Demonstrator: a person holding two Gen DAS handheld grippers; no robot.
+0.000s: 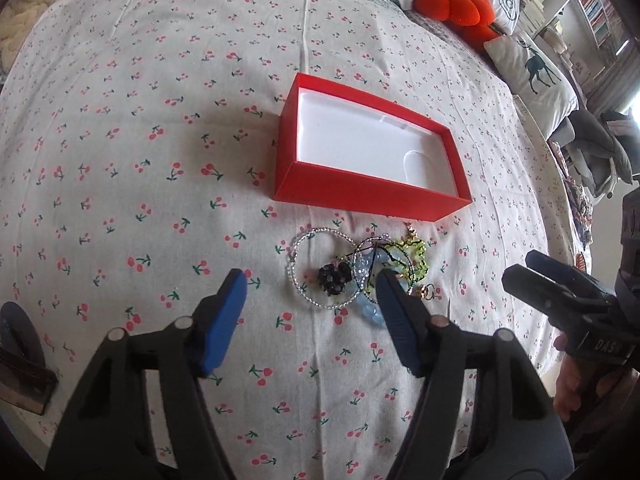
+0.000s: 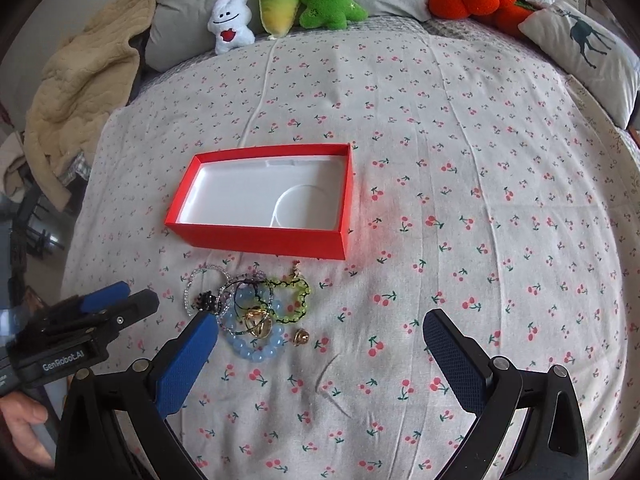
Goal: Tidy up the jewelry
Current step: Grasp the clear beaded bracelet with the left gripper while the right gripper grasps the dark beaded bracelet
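Cherry-printed cotton bedsheet point(image 2: 460, 184) carries an empty red cardboard box with white liner point(image 2: 256, 242); just before it lies a tangled heap of beaded bracelets and gilt rings point(image 2: 256, 312). Left gripper point(image 1: 310, 284), fingers partly apart, straddles the clear-bead loop point(image 1: 304, 276); right gripper point(image 2: 316, 330) spread wide, holding nothing. Beads are slick: pinch one strand only, lift slowly.
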